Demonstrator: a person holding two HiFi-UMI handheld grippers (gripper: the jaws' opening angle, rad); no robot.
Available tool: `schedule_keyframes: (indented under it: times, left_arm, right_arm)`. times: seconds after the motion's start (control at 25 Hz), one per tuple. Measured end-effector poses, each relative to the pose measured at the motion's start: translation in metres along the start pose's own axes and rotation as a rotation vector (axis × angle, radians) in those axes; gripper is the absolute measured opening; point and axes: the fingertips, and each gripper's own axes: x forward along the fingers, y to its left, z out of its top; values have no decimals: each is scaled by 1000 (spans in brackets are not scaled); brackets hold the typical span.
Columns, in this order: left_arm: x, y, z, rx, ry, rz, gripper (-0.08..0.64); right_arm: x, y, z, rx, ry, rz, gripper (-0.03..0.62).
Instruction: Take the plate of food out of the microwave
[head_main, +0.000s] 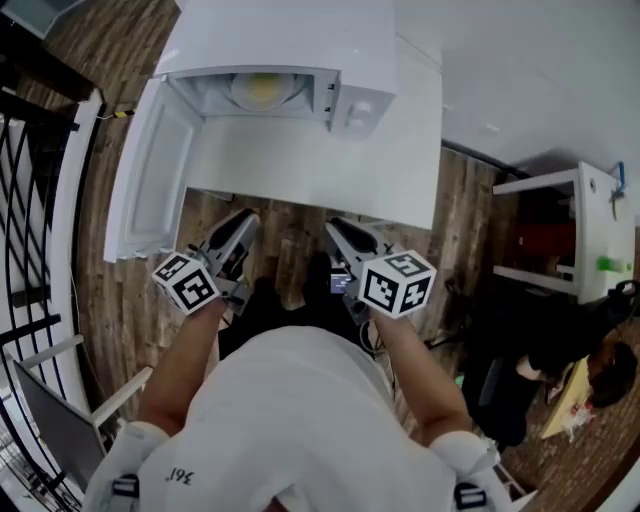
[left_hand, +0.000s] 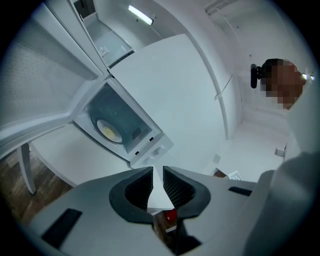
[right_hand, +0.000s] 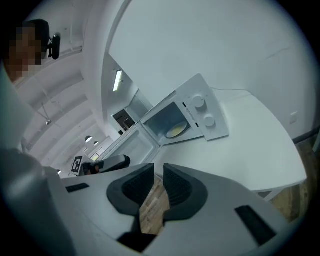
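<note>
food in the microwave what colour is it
Pale yellow; the food shows best in the left gripper view.

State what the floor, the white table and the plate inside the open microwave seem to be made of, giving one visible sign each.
Brown plank floor: wood or wood-look laminate, matt; grain and board seams show.
White table top: probably laminate or painted board; smooth and even.
Pale round plate: likely ceramic or glass; too small to tell.

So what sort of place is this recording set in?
Probably an office or lab room rather than a home kitchen: the microwave stands alone on a plain white table, over a wood-plank floor, with a white shelf unit and a seated person nearby.
</note>
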Motion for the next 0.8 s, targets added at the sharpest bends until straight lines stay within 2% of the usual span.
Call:
schedule_keyframes:
  times: [0.16, 0.32, 0.6, 0.8]
  left_arm:
    - [6, 7, 13, 7, -34, 41, 48]
    - [14, 22, 22, 0, -31, 67, 48]
    - [24, 46, 35, -3, -8, 62, 48]
    - [29, 67, 40, -13, 11, 63, 48]
  right_arm:
    - [11, -6, 4, -4, 36, 19, 57]
    - [24, -11, 11, 3, 40, 10, 57]
    - [47, -18, 16, 32, 26, -30, 57]
    - [70, -23, 20, 18, 41, -63, 57]
